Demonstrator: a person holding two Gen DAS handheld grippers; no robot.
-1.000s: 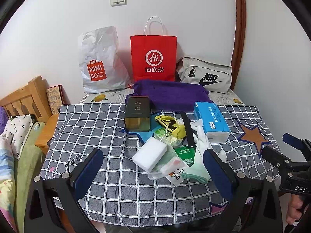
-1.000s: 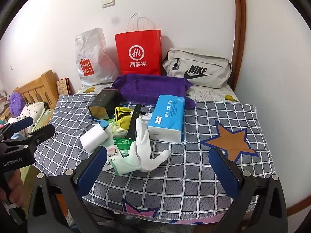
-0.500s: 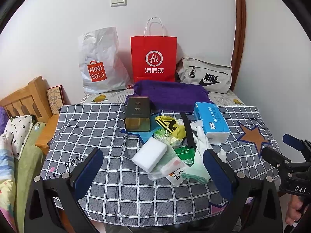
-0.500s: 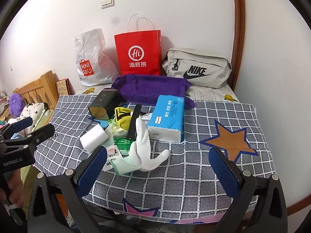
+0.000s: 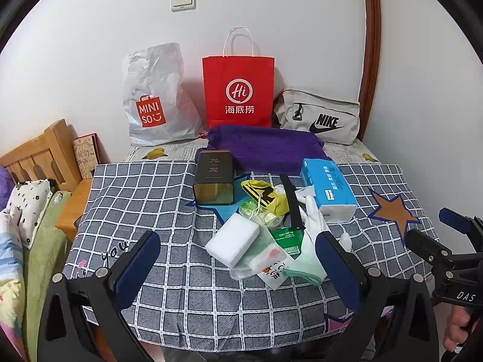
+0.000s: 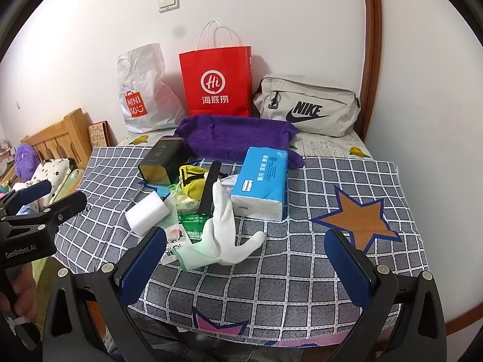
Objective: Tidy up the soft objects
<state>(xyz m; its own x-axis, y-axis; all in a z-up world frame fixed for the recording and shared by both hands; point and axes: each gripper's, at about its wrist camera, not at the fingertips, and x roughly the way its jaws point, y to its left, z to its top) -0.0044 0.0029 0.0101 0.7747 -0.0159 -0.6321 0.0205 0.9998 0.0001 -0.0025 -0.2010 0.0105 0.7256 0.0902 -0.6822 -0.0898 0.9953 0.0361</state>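
Soft clutter — white fabric glove, white foam sponge block, blue plastic pack of tissues, yellow cloth pouch — heaped mid-way on the grey checked cloth of the surface, likely dumped there for sorting, with folded purple towel and red paper carrier bag behind as probable destinations. Left tool and right tool both spread wide, empty, hovering short of the heap at the near edge, seemingly poised for a first pick; glove nearest the right.
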